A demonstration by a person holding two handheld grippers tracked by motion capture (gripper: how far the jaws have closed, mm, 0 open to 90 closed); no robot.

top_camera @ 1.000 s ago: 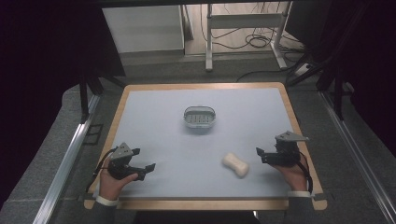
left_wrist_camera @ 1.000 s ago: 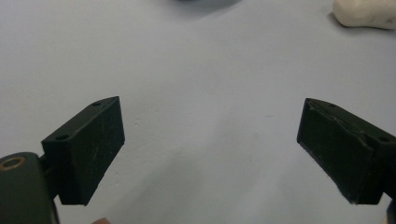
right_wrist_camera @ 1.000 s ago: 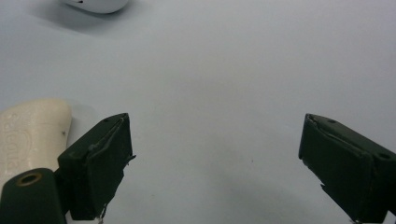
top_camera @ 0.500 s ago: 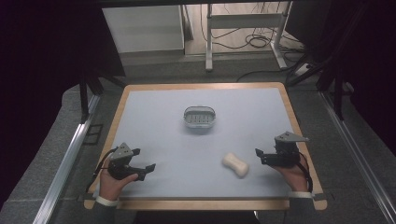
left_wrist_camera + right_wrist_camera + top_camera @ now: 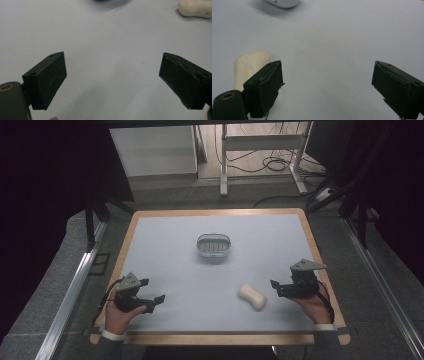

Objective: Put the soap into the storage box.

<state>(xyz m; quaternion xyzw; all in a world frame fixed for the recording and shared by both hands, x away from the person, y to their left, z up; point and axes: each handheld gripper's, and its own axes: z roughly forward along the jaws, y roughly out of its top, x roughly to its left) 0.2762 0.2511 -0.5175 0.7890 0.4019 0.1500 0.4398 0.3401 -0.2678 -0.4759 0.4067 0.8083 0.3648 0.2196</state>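
while the soap bar lay just beside your wide-open right gripper, you were lining up; next, straddle it, then squeeze; your left gripper gaped too.

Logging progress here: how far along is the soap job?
Nothing looks done: the soap bar lies on the table, apart from the soap dish. The right hand-held gripper sits open beside the bar; the left hand-held gripper is open too. Grasping remains.

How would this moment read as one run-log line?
left gripper: open, empty | right gripper: open, beside soap, not touching | dish: empty, mid-table | soap: on table
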